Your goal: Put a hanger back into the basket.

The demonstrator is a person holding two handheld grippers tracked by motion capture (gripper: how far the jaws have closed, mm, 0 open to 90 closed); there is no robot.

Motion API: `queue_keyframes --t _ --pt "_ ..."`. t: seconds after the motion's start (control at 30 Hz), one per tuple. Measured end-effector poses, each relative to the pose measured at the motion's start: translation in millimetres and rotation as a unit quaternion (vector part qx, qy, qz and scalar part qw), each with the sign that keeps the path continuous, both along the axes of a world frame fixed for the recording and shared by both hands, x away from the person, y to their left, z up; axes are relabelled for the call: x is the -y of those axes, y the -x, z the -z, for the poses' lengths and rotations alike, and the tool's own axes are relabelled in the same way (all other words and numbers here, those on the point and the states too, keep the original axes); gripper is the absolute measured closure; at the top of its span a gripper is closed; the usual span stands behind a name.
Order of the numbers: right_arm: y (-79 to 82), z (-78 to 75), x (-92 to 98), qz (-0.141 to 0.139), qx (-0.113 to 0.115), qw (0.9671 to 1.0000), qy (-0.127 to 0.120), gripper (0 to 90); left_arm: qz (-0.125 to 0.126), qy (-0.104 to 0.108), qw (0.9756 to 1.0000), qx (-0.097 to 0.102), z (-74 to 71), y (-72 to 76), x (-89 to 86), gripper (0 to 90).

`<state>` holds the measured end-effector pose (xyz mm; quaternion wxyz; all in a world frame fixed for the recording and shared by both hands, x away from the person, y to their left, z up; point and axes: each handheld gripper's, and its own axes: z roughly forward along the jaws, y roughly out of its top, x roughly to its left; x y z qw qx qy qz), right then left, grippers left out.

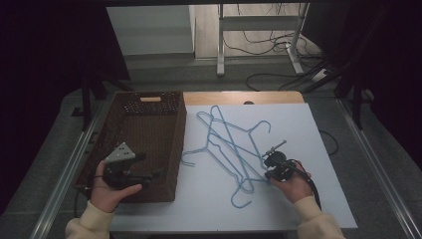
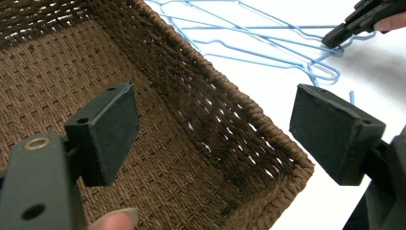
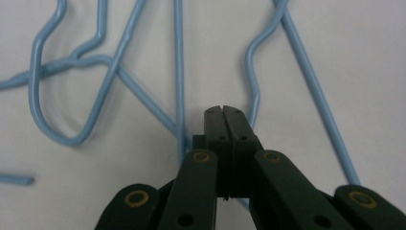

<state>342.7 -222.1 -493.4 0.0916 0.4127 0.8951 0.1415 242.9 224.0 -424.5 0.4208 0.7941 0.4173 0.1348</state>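
Observation:
Several light blue wire hangers (image 1: 229, 144) lie tangled on the white table top, right of a brown woven basket (image 1: 180, 144). My right gripper (image 1: 267, 163) is shut and rests low on the tangle's right side. In the right gripper view its closed tips (image 3: 224, 112) sit over hanger wires (image 3: 179, 72) that run beneath them; I see no wire between the jaws. My left gripper (image 1: 149, 167) hovers open over the basket's near right corner, with nothing between its pads (image 2: 112, 129). The left gripper view looks over the basket wall (image 2: 230, 91) to the hangers (image 2: 268, 48) and the right gripper (image 2: 332, 39).
The white sheet (image 1: 298, 129) covers most of the table; a wooden strip (image 1: 239, 97) shows at its far edge. The basket's inside is bare weave (image 2: 57, 72). Metal rails (image 1: 64, 174) run along both table sides. Cables and a desk frame (image 1: 259, 30) lie on the floor beyond.

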Motion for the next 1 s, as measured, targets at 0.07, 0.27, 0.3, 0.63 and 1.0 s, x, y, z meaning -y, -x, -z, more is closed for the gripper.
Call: queue_keyframes --t 0.07,0.27,0.3,0.63,1.0 --pt "1.7 -0.2 1.1 0.004 0.002 1.0 0.006 89.9 0.0 -0.001 1.0 0.0 -0.3 0.2 0.5 17.3" --pt "10.4 -4.8 10.7 0.014 0.012 0.9996 0.019 89.9 0.002 -0.001 1.0 0.003 -2.1 0.3 1.1 17.3" --pt "12.4 -5.4 14.8 0.019 0.012 0.9996 0.019 89.9 0.002 -0.001 1.0 0.003 -2.3 -0.1 1.4 17.3" --pt "25.6 -2.7 28.4 0.024 -0.01 0.9994 0.021 89.9 0.006 -0.001 1.0 0.006 -3.6 -2.4 2.5 17.3" --pt "46.4 -4.6 53.0 0.049 -0.023 0.9984 0.016 89.9 0.007 -0.001 1.0 0.006 -3.8 -3.3 2.7 17.3"
